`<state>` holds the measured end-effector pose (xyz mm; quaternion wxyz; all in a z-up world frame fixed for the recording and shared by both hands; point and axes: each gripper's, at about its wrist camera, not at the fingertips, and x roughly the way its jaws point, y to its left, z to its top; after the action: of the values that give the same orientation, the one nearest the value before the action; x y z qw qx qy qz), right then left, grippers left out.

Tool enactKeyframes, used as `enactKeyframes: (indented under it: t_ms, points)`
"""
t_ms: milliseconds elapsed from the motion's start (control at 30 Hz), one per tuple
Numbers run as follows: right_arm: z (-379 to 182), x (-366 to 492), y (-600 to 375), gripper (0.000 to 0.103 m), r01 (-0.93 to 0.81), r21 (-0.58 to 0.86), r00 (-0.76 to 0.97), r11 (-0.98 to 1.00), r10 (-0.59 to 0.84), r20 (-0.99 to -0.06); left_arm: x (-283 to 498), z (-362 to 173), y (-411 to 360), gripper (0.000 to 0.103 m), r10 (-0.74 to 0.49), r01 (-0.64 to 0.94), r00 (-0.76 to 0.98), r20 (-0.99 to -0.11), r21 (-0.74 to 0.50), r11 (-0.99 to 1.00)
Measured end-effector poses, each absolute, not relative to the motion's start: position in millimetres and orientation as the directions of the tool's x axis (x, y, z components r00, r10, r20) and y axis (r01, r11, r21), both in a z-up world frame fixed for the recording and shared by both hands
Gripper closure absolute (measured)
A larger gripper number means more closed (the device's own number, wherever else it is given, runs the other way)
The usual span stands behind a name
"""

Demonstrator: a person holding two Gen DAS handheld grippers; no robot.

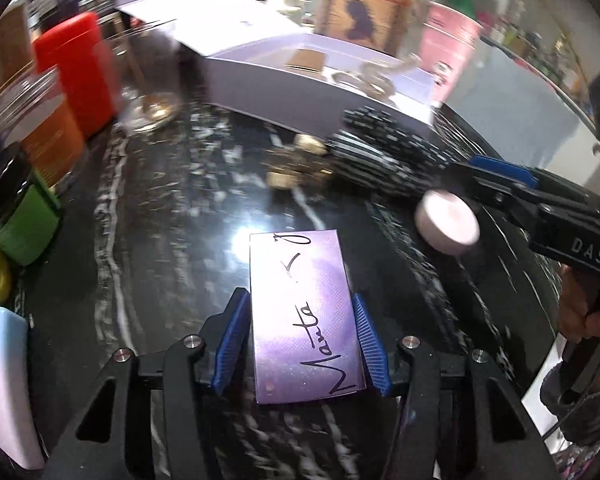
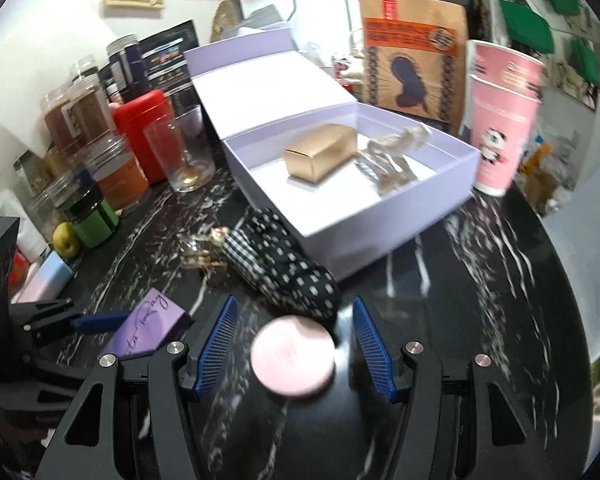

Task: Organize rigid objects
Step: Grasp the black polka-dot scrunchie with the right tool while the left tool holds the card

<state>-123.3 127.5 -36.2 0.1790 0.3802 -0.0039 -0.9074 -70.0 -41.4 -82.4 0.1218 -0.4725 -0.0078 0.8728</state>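
While the purple card box [image 1: 306,320] points lengthwise away from us, our left hand-held gripper [image 1: 300,340] clamps its sides; right hand-held gripper [image 2: 292,350], half open, straddles the pink disc [image 2: 293,360], grip unclear.

Our left gripper [image 1: 302,332] points steeply down, its pads pressed on something flat. Our right gripper [image 2: 294,346] angles down too, jaws partly apart around something round.

My left gripper [image 1: 303,340] and right gripper [image 2: 292,354]: black frames, ribbed blue pads [image 1: 231,344], silver screws [image 1: 192,341], white "DAS" lettering; sleeve [image 1: 580,408] grey, possibly fleece.
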Motion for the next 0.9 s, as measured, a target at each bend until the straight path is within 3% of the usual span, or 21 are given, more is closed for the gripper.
enactKeyframes:
  t_ms: [333,400,533,733,900]
  points:
    - [-43,-158,121,0.043,0.328,0.153,-0.601,-0.932,-0.33,-0.728,-87,-86,-66,0.051,0.2,-0.148,-0.554,-0.808,-0.14,-0.979]
    - [-46,-162,119,0.047,0.33,0.162,-0.583,-0.93,-0.336,-0.74,-86,-86,-66,0.051,0.198,-0.148,-0.558,-0.806,-0.138,-0.979]
    - [-54,-169,117,0.067,0.311,0.174,-0.549,-0.934,-0.326,-0.77,-90,-86,-64,0.05,0.196,-0.159,-0.554,-0.809,-0.128,-0.979]
    - [-50,-159,120,0.074,0.323,0.194,-0.558,-0.926,-0.352,-0.751,-91,-88,-57,0.051,0.163,-0.174,-0.569,-0.806,-0.076,-0.982]
    - [-44,-147,122,0.077,0.336,0.205,-0.566,-0.919,-0.371,-0.736,-90,-87,-59,0.052,0.178,-0.153,-0.576,-0.798,-0.108,-0.982]
